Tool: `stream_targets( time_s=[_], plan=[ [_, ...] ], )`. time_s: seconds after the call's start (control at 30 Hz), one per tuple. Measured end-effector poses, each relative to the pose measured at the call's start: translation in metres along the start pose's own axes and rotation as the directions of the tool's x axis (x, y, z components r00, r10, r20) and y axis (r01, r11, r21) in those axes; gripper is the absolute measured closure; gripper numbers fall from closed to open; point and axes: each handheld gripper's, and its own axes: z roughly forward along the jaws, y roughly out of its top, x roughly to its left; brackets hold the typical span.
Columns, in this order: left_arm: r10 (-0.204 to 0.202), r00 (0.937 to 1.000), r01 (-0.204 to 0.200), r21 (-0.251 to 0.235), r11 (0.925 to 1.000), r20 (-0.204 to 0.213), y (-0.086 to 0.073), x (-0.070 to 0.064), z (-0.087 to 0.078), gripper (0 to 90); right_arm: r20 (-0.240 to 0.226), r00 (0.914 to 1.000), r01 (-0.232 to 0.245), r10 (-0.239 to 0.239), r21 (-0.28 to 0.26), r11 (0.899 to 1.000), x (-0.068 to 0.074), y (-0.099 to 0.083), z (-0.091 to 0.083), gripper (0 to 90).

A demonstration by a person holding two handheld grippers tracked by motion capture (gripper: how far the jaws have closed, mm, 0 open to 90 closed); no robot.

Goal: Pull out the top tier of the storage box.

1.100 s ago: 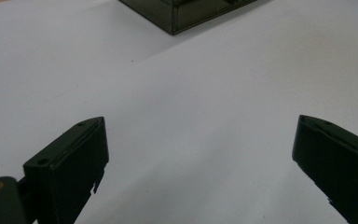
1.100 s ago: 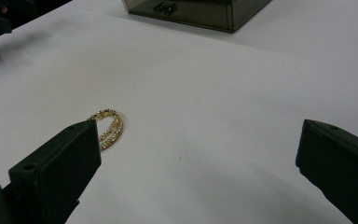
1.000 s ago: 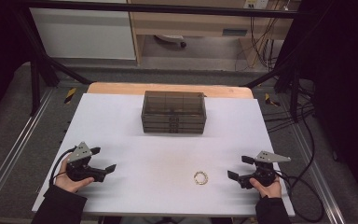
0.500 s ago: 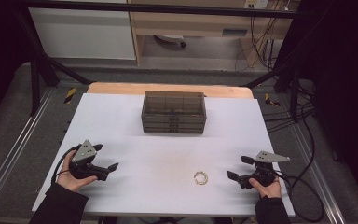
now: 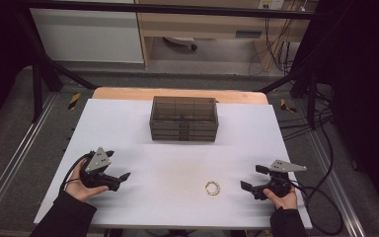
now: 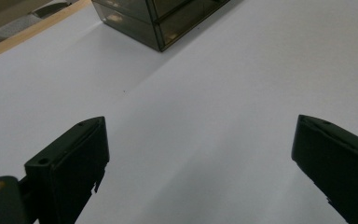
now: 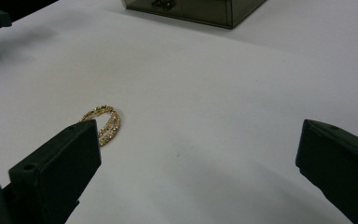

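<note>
A smoked, see-through drawer box (image 5: pixel 183 118) stands at the back middle of the white tabletop (image 5: pixel 168 158); the left gripper view shows its corner (image 6: pixel 163 18), the right gripper view its lower edge (image 7: pixel 200 9). A small gold beaded bracelet (image 5: pixel 212 187) lies flat near the front, right of centre. My right gripper (image 5: pixel 251 177) is open just right of it; in the right gripper view the bracelet (image 7: pixel 103 123) lies beside the left jaw, apart from it, and my right gripper (image 7: pixel 198 163) holds nothing. My left gripper (image 5: pixel 117 164) is open over bare table at the front left, its jaws (image 6: pixel 200 158) wide apart.
A wooden strip (image 5: pixel 177 94) borders the table's far edge. Black cables (image 5: pixel 321 197) trail off the right side. Metal frame rails (image 5: pixel 10 163) run along both sides. Bare tabletop lies between the grippers and the box.
My left gripper has shifted a little to the right, toward the table's middle. The right gripper and the bracelet have stayed put.
</note>
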Motion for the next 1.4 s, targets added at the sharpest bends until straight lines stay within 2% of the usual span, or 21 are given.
stream_targets(
  time_s=[0.33, 0.57, 0.7, 0.8, 1.03, 1.2, 1.4],
  plan=[
    [0.085, 0.9961, -0.084, 0.026, 0.9961, -0.026, 0.011, -0.006, 0.005, 3.8, 0.002, 1.0, 0.002, -0.002, 0.002, 1.0, 0.0, 0.0, 0.0, 0.5],
    [0.158, 0.9868, -0.156, 0.052, 0.9865, -0.037, 0.018, -0.012, 0.012, 3.8, 0.003, 1.0, 0.001, -0.001, 0.0, 1.0, 0.0, 0.0, -0.001, 0.5],
    [0.196, 0.9795, -0.193, 0.061, 0.9794, -0.049, 0.022, -0.016, 0.015, 3.8, 0.003, 1.0, 0.001, -0.001, 0.003, 1.0, 0.0, 0.0, -0.001, 0.5],
    [0.221, 0.9735, -0.217, 0.068, 0.9739, -0.059, 0.025, -0.018, 0.018, 3.8, 0.002, 1.0, -0.001, 0.001, 0.001, 1.0, 0.0, 0.0, -0.001, 0.5],
    [0.286, 0.9552, -0.281, 0.079, 0.9566, -0.075, 0.033, -0.026, 0.025, 3.8, 0.003, 1.0, 0.004, -0.004, 0.004, 1.0, 0.0, 0.0, 0.0, 0.5],
    [0.34, 0.9357, -0.332, 0.093, 0.9388, -0.094, 0.038, -0.03, 0.029, 3.9, 0.004, 1.0, 0.006, -0.006, 0.004, 1.0, 0.0, 0.0, 0.0, 0.5],
    [0.386, 0.9166, -0.377, 0.1, 0.921, -0.104, 0.044, -0.036, 0.034, 3.9, 0.003, 1.0, 0.005, -0.005, 0.003, 1.0, 0.0, 0.0, -0.001, 0.5]
  ],
)
